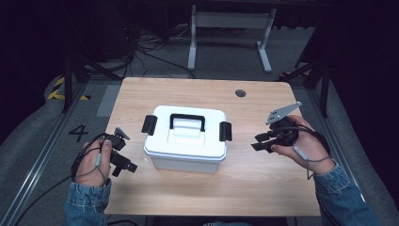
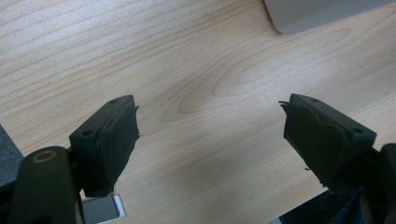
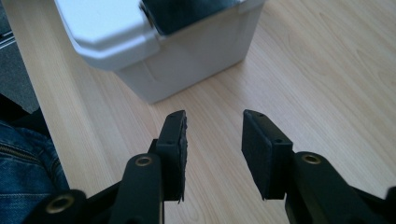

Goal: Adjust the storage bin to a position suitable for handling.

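Note:
A white lidded box (image 1: pixel 186 141) with a black carry handle (image 1: pixel 187 121) and a black latch on each side stands in the middle of the wooden table (image 1: pixel 263 179). My left gripper (image 1: pixel 124 168) rests low at the box's front left, apart from it. In the left gripper view, the left gripper (image 2: pixel 210 105) is wide open over bare wood, with a corner of the box (image 2: pixel 317 11) beyond. My right gripper (image 1: pixel 256 142) hovers to the right of the box and points toward it. In the right gripper view, the right gripper (image 3: pixel 214 116) stands open with nothing between its jaws, and the box (image 3: pixel 187 51) lies ahead.
A round cable hole (image 1: pixel 240 92) sits near the table's far right edge. A white desk frame (image 1: pixel 230 28) and loose cables (image 1: pixel 150 47) lie on the floor behind the table. A denim sleeve (image 3: pixel 23 158) shows at the lower left of the right gripper view.

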